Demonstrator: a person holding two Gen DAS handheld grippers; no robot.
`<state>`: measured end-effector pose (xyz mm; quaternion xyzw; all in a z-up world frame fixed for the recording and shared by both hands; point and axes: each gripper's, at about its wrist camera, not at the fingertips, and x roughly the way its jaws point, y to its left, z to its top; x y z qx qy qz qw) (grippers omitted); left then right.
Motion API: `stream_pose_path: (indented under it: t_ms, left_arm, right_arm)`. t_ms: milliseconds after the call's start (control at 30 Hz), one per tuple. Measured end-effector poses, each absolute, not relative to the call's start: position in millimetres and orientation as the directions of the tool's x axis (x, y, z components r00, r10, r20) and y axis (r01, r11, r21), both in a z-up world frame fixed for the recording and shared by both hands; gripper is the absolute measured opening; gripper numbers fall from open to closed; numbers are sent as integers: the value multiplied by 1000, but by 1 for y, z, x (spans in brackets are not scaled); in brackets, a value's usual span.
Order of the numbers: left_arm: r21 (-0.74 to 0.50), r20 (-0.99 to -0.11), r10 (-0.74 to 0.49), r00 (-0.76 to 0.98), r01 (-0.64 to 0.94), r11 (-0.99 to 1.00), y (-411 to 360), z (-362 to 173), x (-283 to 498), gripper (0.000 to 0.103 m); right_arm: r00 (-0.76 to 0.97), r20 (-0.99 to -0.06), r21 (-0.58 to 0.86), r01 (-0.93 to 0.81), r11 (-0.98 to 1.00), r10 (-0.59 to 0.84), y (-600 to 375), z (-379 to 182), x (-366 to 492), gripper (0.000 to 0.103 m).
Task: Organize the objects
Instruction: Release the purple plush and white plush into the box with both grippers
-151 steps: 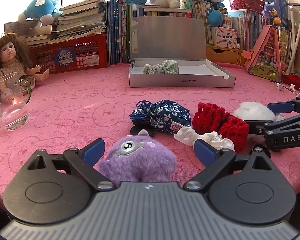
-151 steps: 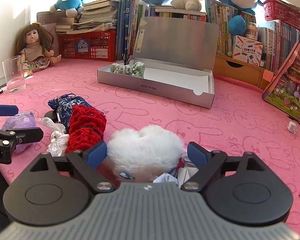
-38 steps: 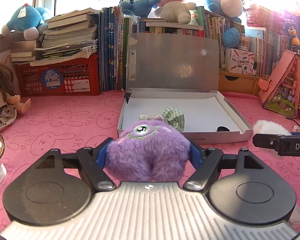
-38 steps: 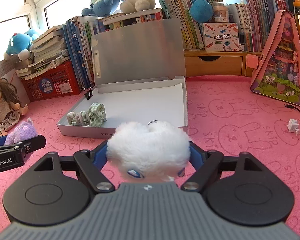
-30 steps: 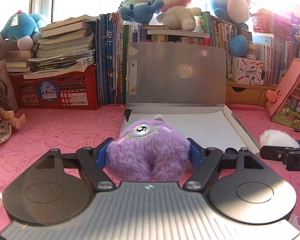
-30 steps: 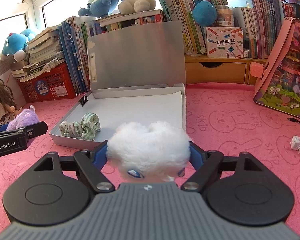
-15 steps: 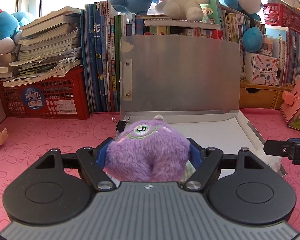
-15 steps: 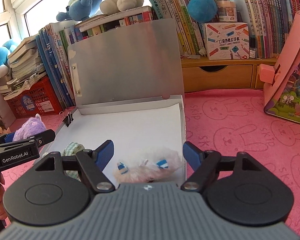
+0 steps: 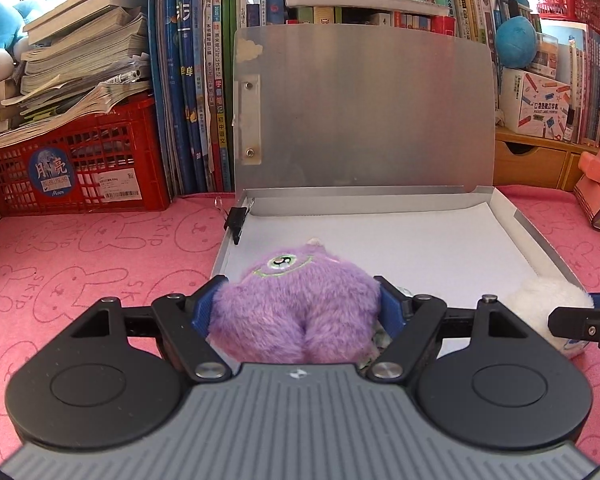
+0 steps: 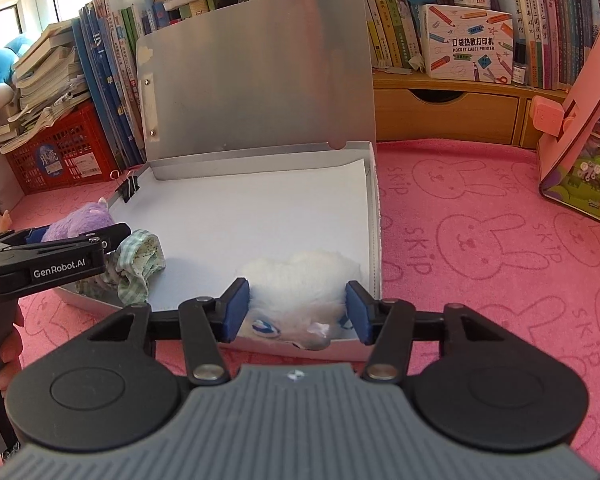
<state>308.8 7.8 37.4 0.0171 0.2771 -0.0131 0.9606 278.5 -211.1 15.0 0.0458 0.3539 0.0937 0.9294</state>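
A: Where is the purple plush (image 9: 296, 308)?

B: Clamped between the left gripper (image 9: 296, 312) pads, over the near-left corner of the open grey box (image 9: 540, 240).

A: And the white plush (image 10: 300, 280)?

B: Lying in the box's near-right corner. The right gripper (image 10: 296, 312) has just been narrowing, its pads flanking the plush; whether they press it, I cannot tell.

A: Anything else inside?

B: A green checked cloth (image 10: 140, 260), at the near-left wall.

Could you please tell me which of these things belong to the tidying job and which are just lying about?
Job: purple plush, white plush, green checked cloth, open grey box.
Lying about: red crate, upright books, label printer carton, pink toy house.
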Motion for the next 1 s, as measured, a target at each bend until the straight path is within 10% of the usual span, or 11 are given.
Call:
stream_pose_path:
  t_ms: [1000]
  left_arm:
    - [20,-567,-44,822,67,998,3,50,302,89]
  right_arm:
    - [742,-635,196,-114,974,215,-208,16,286,68]
